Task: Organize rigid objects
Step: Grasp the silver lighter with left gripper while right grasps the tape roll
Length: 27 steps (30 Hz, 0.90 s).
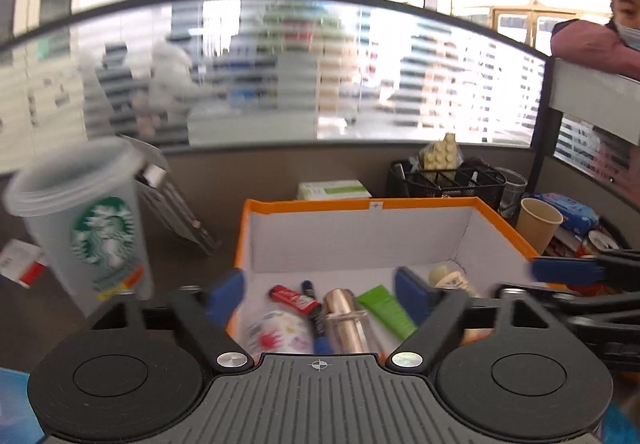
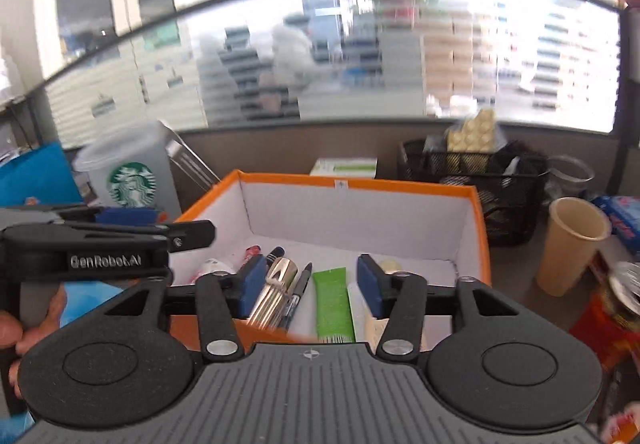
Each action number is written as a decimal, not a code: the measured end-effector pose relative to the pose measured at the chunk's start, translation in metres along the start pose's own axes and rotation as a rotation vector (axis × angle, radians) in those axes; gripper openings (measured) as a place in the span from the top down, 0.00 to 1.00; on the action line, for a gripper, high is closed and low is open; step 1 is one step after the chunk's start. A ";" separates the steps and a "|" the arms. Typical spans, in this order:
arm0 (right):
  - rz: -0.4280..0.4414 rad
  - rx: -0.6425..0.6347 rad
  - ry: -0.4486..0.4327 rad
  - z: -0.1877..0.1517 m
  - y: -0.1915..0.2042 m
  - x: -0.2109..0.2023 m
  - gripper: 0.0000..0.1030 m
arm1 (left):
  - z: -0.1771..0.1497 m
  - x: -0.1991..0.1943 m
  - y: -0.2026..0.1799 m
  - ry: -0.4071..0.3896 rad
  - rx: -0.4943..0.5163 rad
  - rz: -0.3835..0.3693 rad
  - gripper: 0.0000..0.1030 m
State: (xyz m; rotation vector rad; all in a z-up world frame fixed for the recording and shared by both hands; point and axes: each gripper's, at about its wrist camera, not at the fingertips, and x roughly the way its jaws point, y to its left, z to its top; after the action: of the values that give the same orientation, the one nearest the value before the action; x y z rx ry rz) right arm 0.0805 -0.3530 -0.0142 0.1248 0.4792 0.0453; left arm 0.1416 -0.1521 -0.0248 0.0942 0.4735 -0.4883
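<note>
Two hand-held grippers are hovering side by side at the near edge of an orange-rimmed box (image 1: 496,222) on a cluttered office desk, where small rigid items are being gathered so they sit together rather than loose on the desk. The left gripper (image 1: 320,294) is standing with its blue pads wide apart and nothing between them, and the right gripper (image 2: 311,284) is spreading its pads to a moderate gap, also gripping nothing; both are looking down over the box's contents, which suggests each has finished with an item there.

On the white floor of the box, toward its near side, a metallic tube (image 2: 274,294) is lying lengthwise beside a black marker (image 2: 298,294), with a green tube (image 2: 332,302) just right of them and a cream bottle (image 1: 450,278) farther right. A red lighter-like piece (image 1: 292,298) and a round white object with coloured splashes (image 1: 278,334) are resting at the near left. The long items are lying roughly parallel, likely because that packs them flat.

Outside the box, a frosted Starbucks tumbler (image 1: 86,219) is standing to the far left, while a paper cup (image 2: 574,244) and a black mesh organiser (image 2: 480,175) are sitting to the right and far right, apparently still awaiting sorting. A hand (image 2: 24,328) is gripping the left tool's handle at the left of the right wrist view.
</note>
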 end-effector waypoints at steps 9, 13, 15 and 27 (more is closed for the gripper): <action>-0.093 -0.048 0.046 -0.100 0.011 -0.030 0.17 | -0.069 -0.030 0.006 0.020 0.136 -0.038 0.04; -0.056 -0.004 0.097 -0.111 0.008 -0.006 0.31 | -0.088 -0.025 0.004 0.080 0.178 -0.045 0.04; -0.039 -0.009 0.108 -0.111 0.011 0.002 0.36 | -0.095 -0.026 0.003 0.093 0.202 -0.052 0.04; 0.001 -0.025 0.137 -0.109 0.011 0.030 0.49 | -0.101 -0.020 -0.027 0.104 0.336 -0.197 0.04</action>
State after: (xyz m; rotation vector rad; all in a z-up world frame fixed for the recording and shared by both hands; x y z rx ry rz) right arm 0.0571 -0.3285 -0.1222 0.0974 0.6150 0.0612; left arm 0.0716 -0.1470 -0.1042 0.4005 0.5018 -0.7570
